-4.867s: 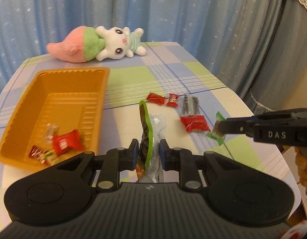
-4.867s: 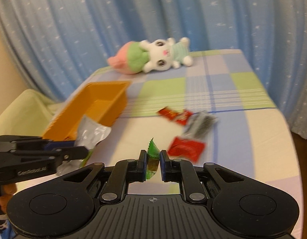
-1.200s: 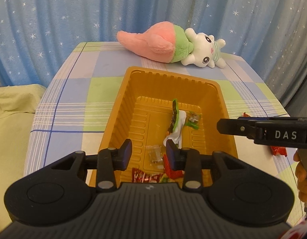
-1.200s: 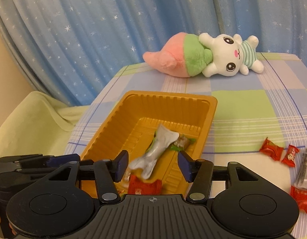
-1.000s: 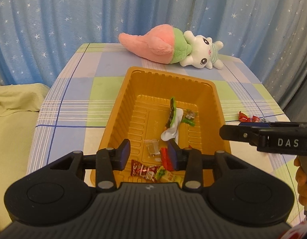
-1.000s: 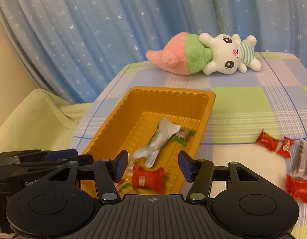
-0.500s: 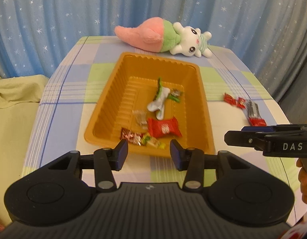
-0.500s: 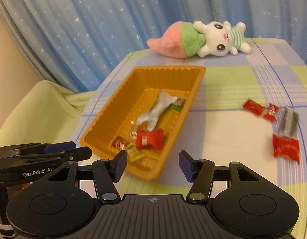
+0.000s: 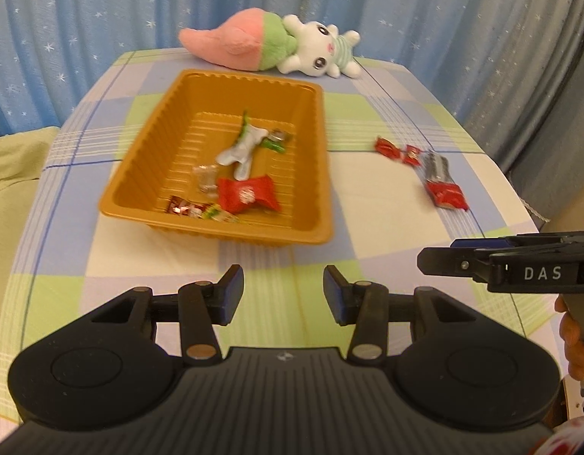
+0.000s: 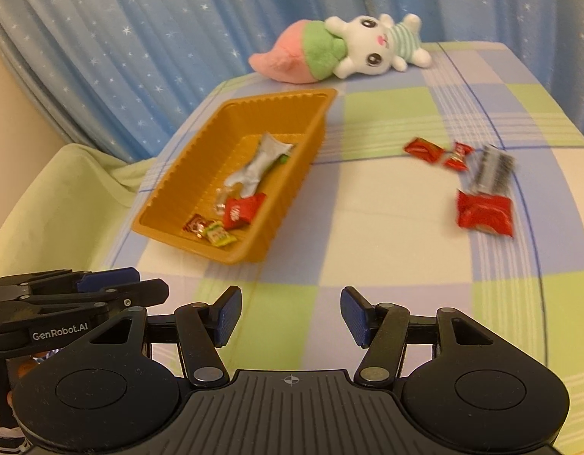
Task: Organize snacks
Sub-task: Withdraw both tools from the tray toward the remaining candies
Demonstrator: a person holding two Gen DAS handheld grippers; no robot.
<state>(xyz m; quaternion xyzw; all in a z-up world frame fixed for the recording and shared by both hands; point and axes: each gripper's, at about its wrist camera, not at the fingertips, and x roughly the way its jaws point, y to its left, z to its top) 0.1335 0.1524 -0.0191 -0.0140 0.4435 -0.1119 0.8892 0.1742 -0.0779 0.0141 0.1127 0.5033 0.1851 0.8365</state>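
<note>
Here the left wrist view catches the right gripper side-on at the right edge, its body lettered "DAS", with fingers of the person's hand beneath it. The right wrist view shows instead the left gripper at its lower left, marked "GenRobot.AI". Both pairs of jaws stand spread with nothing between them, hanging over the near part of the checked surface.

The orange tray sits toward the surface's left edge. In it lie a silver-and-green packet toward the far end, a clear wrapper, a large red candy, and small red and yellow-green sweets against the near wall.

Outside the tray, toward the right edge, lie two small red candies, a grey striped packet and a red packet just beside it; their print is too blurred to read. A plush rabbit lies along the far edge before a starred blue curtain.
</note>
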